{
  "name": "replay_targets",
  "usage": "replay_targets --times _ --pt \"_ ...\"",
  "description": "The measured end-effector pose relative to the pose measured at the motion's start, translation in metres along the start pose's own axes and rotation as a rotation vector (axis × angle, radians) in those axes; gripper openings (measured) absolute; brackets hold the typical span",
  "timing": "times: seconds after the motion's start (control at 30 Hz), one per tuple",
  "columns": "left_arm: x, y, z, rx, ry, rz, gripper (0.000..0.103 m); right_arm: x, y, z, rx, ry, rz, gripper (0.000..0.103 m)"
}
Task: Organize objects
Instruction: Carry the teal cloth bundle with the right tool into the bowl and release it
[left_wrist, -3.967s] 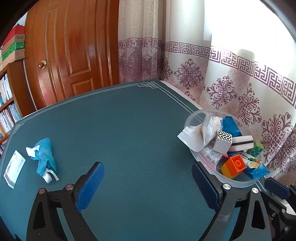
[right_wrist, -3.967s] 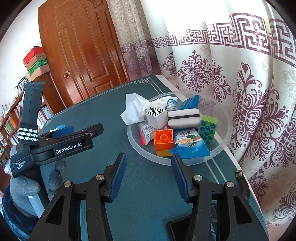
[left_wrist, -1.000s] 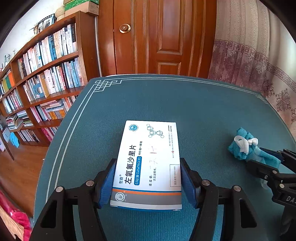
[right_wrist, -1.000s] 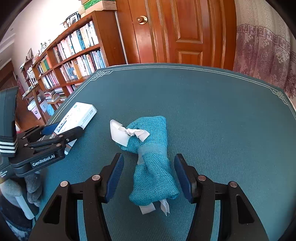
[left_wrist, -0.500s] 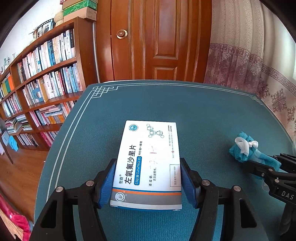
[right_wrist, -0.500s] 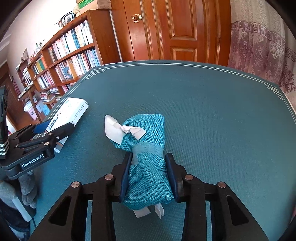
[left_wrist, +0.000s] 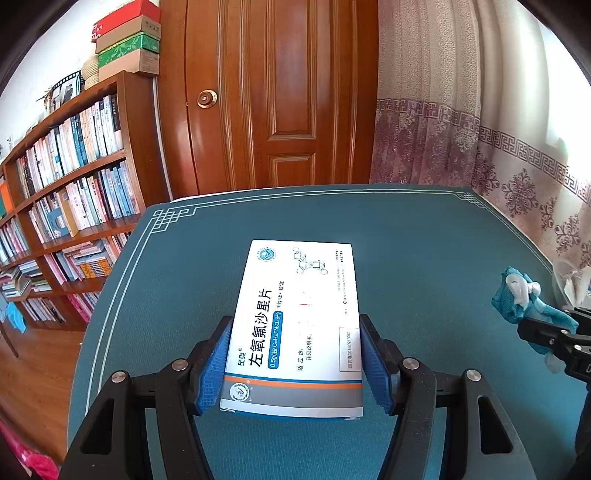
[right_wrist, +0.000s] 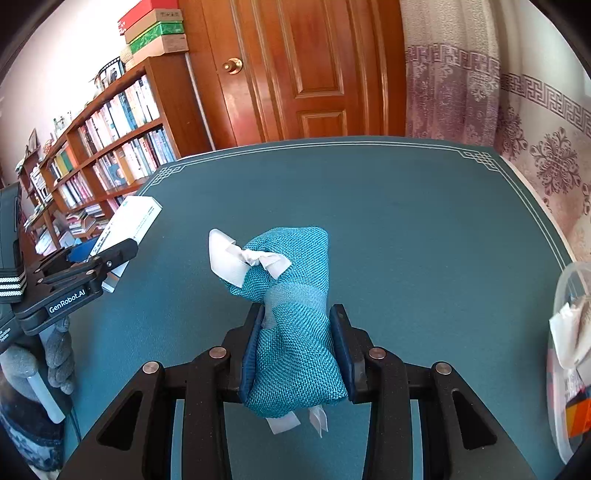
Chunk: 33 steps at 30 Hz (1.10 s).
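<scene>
Medicine box (left_wrist: 295, 325) clamped in left fingers (left_wrist: 218, 363), long axis forward; right fingers (right_wrist: 253, 350) squeeze teal pouch (right_wrist: 293, 325), knot forward.

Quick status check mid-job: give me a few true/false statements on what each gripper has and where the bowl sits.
1. The left gripper is shut on the white medicine box. True.
2. The right gripper is open and empty. False: it is shut on the teal cloth bundle.
3. The clear bowl sits at the right edge of the right wrist view. True.
4. The bundle is tied with red ribbon. False: its ribbon is white.
</scene>
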<state>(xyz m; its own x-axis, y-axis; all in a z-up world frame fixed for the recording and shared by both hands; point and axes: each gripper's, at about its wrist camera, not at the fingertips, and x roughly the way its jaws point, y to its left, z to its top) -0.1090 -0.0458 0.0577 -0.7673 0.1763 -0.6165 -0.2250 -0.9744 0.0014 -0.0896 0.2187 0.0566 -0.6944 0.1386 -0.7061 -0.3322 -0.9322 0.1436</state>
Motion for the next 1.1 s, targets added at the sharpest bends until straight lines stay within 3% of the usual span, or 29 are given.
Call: replay_targets --times 0.5,0.87,1.1 --pt "-0.014 -0.044 -0.004 0.070 -0.013 -0.065 0.067 -0.079 -0.105 -0.016 0.152 -0.066 -0.187 0.037" --pt "-0.020 -0.072 -0.012 0.115 -0.001 -0.091 0.067 -0.124 -0.171 -0.030 0.229 -0.102 -0.347 0.037" --pt "-0.024 -0.084 -0.016 0.132 0.003 -0.110 0.067 -0.146 -0.199 -0.032 0.272 -0.136 -0.400 0.037"
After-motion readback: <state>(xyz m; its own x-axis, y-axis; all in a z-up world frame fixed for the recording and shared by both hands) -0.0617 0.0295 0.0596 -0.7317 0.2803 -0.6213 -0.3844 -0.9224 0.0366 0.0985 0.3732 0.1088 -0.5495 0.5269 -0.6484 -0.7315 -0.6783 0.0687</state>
